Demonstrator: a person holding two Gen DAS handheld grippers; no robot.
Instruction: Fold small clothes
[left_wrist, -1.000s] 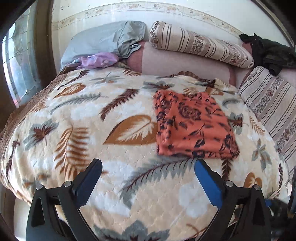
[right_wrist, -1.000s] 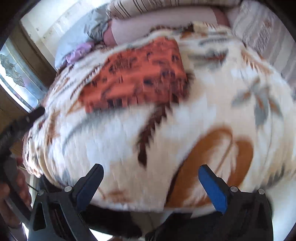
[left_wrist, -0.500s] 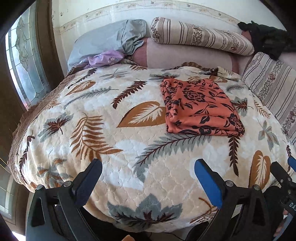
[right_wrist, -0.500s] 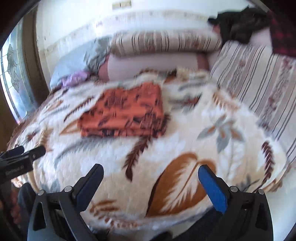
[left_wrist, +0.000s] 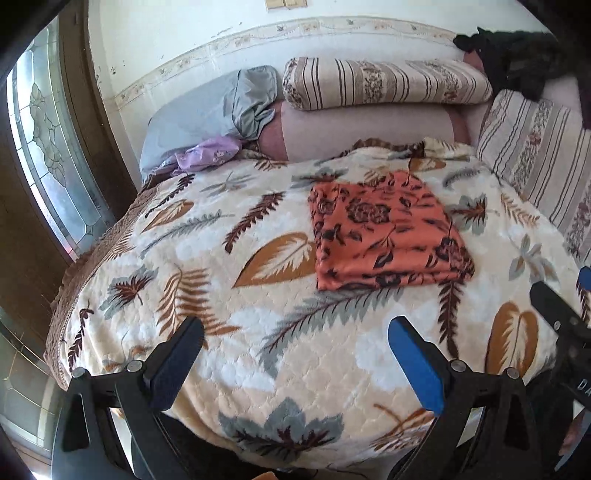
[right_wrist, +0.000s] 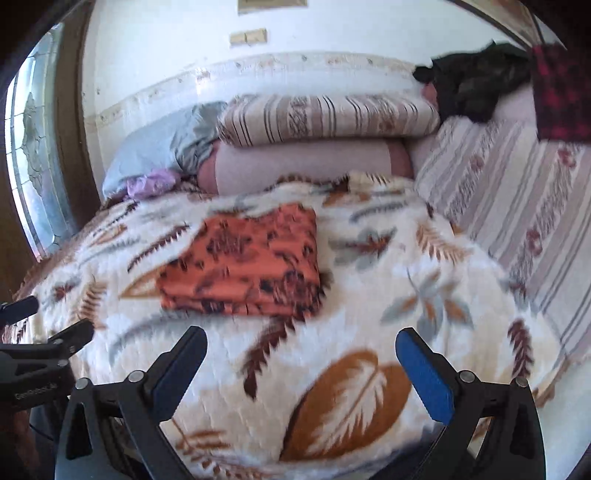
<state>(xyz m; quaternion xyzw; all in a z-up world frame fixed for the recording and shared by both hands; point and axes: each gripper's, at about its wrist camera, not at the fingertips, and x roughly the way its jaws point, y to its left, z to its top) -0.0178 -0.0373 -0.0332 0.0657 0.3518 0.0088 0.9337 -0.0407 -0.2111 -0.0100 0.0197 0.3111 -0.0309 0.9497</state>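
An orange cloth with a dark flower print (left_wrist: 388, 236) (right_wrist: 247, 262) lies folded in a flat rectangle on the leaf-patterned blanket (left_wrist: 229, 295) (right_wrist: 369, 295), toward the back of the bed. My left gripper (left_wrist: 295, 343) is open near the bed's front edge, well short of the cloth, with nothing between its fingers. My right gripper (right_wrist: 301, 354) is also open and empty, held off the cloth on the near side. Each gripper shows at the edge of the other's view.
Striped cushions (left_wrist: 384, 83) (right_wrist: 517, 206) line the back and right side. A grey pillow (left_wrist: 214, 114) and a purple item (left_wrist: 207, 155) lie at the back left, dark clothes (right_wrist: 476, 85) at the back right. A glass door (left_wrist: 48, 155) stands at the left.
Both grippers have drawn back and up from the bed, so the folded orange cloth now lies farther off. Both stayed open and empty.
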